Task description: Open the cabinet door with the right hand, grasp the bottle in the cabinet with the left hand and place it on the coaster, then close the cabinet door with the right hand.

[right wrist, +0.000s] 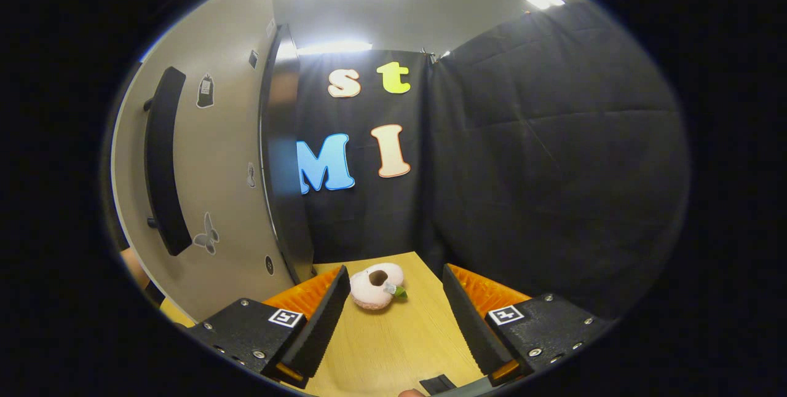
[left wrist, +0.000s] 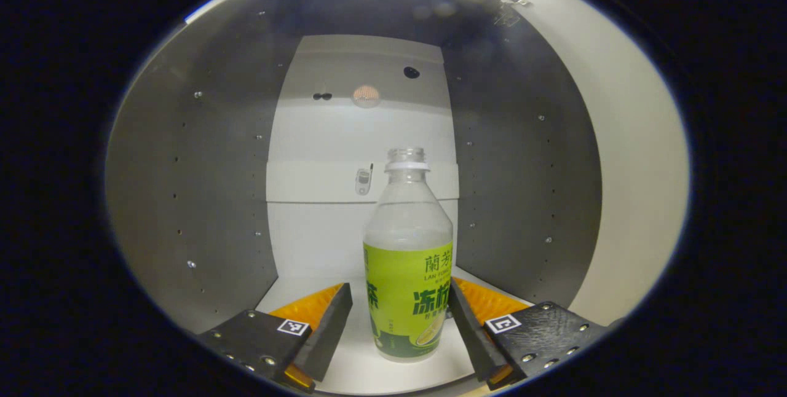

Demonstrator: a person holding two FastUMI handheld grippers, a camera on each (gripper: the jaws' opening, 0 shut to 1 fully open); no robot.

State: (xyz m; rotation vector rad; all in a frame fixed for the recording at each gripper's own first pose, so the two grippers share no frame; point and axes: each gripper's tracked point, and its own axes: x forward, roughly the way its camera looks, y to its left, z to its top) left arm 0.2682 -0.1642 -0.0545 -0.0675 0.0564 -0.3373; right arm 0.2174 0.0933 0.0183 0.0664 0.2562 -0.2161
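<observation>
1. Your left gripper [left wrist: 398, 323] is spread wide inside the cabinet [left wrist: 203, 200], its fingers flanking the upright, capless bottle [left wrist: 408, 262] on the white floor.
2. Your right gripper [right wrist: 393, 317] is spread apart over the wooden table [right wrist: 399, 348], beside the open cabinet door [right wrist: 203, 188].

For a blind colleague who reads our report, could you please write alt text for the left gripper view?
A clear bottle with a green label and no cap stands upright on the white floor of an open cabinet. The left gripper is open around the bottle's lower part, one finger at each side. The cabinet has grey side walls and a white back.
</observation>
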